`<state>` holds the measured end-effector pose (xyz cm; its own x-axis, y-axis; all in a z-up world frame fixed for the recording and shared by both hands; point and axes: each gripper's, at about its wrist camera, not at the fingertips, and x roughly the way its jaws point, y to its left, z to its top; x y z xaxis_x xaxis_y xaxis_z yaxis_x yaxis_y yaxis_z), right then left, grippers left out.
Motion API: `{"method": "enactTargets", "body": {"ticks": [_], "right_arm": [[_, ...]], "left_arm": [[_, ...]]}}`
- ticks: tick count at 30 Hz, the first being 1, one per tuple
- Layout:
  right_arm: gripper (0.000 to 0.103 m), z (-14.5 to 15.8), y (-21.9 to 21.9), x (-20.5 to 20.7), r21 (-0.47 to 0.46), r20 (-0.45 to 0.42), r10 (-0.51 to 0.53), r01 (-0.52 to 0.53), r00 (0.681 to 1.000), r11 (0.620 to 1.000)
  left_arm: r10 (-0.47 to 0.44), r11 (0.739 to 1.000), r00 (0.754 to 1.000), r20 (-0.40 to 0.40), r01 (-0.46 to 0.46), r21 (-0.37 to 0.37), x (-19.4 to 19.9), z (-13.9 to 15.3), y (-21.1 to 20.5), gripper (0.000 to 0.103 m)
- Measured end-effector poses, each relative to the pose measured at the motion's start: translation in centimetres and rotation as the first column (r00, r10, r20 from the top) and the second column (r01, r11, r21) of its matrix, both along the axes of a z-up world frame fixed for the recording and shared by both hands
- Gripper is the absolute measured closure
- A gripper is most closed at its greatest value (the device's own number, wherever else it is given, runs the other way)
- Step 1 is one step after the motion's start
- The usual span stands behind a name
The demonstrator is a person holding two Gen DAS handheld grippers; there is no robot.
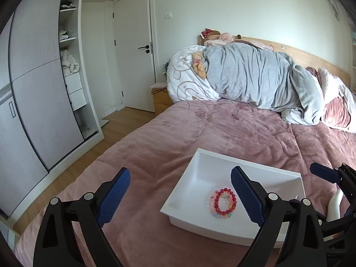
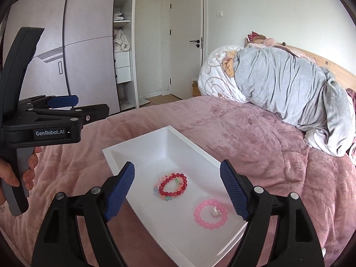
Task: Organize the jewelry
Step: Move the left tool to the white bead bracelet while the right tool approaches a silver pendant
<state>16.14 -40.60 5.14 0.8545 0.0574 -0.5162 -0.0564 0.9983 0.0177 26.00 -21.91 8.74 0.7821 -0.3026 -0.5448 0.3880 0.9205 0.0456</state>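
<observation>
Both claws, left (image 1: 180, 191) and right (image 2: 178, 187), gape wide above the white tray (image 2: 169, 138) on the bed (image 2: 255, 129), holding nothing; a red bracelet (image 2: 173, 184) and a pink one (image 2: 211, 214) lie inside.

Right gripper (image 2: 176, 191): fingers spread wide above the near half of the tray, nothing between them
Tray (image 2: 142, 142): white, shallow, rectangular, sitting skewed on the pink bedspread (image 2: 255, 133)
Red bracelet (image 2: 173, 184): lying flat mid-tray, on top of a paler multicoloured bead bracelet (image 2: 158, 191)
Pink bracelet (image 2: 210, 213): near the tray's close right corner, apart from the red one, with a small pale charm (image 2: 215, 212) inside its ring
Left gripper (image 2: 66, 102): at the left edge, side-on, off to the left of the tray; a hand (image 2: 13, 173) wraps its grey handle
Bedding: grey duvet (image 2: 289, 89) heaped at the head of the bed
Background: wardrobe (image 2: 84, 44) with open shelves, white door (image 2: 187, 44) shut
</observation>
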Motion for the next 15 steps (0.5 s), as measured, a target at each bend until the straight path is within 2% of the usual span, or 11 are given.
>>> {"method": "enactTargets", "body": {"ticks": [4, 10, 14, 15], "right_arm": [[0.017, 1.0, 1.8, -1.2, -0.024, 0.038, 0.027, -0.026, 0.999, 0.999], [0.013, 1.6, 5.0, -3.3, -0.003, 0.132, 0.164, -0.165, 0.978, 0.986], [0.012, 0.9, 7.6, -3.7, -0.033, 0.118, 0.248, -0.246, 0.962, 0.969], [0.009, 0.6, 8.3, -3.8, -0.040, 0.115, 0.264, -0.261, 0.958, 0.965]], "left_arm": [[0.061, 0.998, 0.998, -0.001, -0.061, -0.024, -1.7, 0.4, 4.2, 0.008], [0.138, 0.990, 0.990, 0.030, -0.139, 0.008, -4.5, -0.1, 9.9, 0.006], [0.184, 0.983, 0.983, 0.021, -0.184, -0.010, -5.8, -0.9, 13.4, 0.006], [0.193, 0.981, 0.981, 0.018, -0.192, -0.010, -6.1, -1.2, 14.1, 0.006]]}}
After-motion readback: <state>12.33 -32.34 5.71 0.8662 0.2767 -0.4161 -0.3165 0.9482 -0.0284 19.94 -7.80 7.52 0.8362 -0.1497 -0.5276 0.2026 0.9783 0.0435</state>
